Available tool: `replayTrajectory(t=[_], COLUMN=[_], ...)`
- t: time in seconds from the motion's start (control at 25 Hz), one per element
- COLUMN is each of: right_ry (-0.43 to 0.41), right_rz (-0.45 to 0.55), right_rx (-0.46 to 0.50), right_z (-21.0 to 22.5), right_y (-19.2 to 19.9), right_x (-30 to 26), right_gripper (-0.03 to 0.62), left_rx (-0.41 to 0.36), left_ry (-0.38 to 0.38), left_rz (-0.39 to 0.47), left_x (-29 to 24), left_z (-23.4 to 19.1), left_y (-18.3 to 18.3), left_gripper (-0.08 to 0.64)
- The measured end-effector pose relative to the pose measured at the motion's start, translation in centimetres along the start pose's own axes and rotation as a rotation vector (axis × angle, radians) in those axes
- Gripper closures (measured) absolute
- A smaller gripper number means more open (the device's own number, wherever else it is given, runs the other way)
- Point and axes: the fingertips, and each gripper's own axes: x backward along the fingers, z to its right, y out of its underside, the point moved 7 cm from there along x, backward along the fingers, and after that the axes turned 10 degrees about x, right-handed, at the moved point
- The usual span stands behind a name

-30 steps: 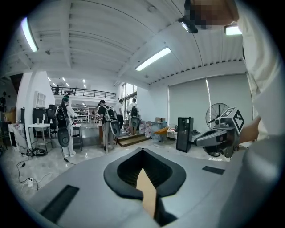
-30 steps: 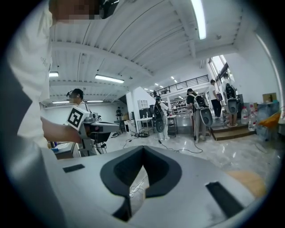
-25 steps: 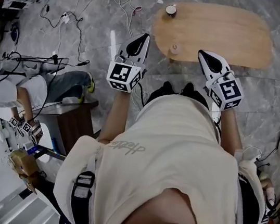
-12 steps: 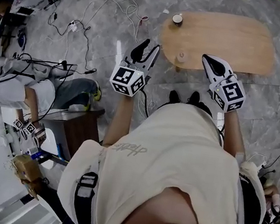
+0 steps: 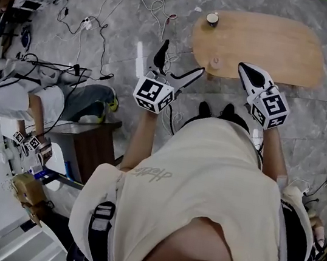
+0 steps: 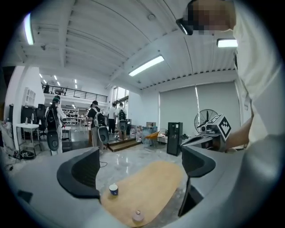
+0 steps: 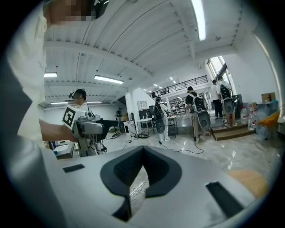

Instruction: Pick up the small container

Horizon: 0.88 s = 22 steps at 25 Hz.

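The small container (image 5: 215,62) is a pale, squat pot with a knob lid, standing near the front edge of the oval wooden table (image 5: 269,45). In the left gripper view the small container (image 6: 137,216) lies low between the jaws, still some way ahead. My left gripper (image 5: 182,58) hovers over the floor just left of the table; its jaws have just been opening and stand wide with nothing between them. My right gripper (image 5: 242,66) is shut and empty at the table's front edge, right of the container. Its fingertips (image 7: 143,150) meet.
A dark cup (image 5: 212,19) stands at the table's far left end, seen as the cup (image 6: 113,189) ahead of my left gripper. Cables (image 5: 115,8) trail over the marble floor. A person (image 5: 14,103) crouches at left beside a brown cabinet (image 5: 90,146). People stand far off.
My left gripper's jaws have gone from shut to wide open, and it has drifted slightly toward the table. The right gripper has kept still and shut.
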Motion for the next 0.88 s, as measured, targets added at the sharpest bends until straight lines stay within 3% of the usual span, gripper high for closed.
replayTrajectory(t=[0.24,0.44,0.6,0.88], right_ry=[-0.007,0.003,0.004,0.063], right_rz=[-0.01,-0.026,-0.052,-0.133], right_rx=[0.011,-0.007,-0.031,-0.071], right_z=[-0.6,-0.9,-1.7,-1.4], right_y=[0.1,0.9,1.6,5.4], right_x=[-0.8,-1.3,-1.6,-1.7], right_gripper=[0.597,0.597,0.597,0.597], left_rx=[-0.015,-0.001,-0.013,0.044], left_ry=[-0.071,-0.12,-0.096,-0.017], left_rz=[0.036,-0.026,-0.094,-0.153], left_x=[0.8,1.1,0.7,-2.6], left_z=[-1.6,-3.6,-4.1,-4.7], left_y=[0.3,1.8,3.8,8.7], left_gripper=[-0.026,-0.025,-0.025,-0.024])
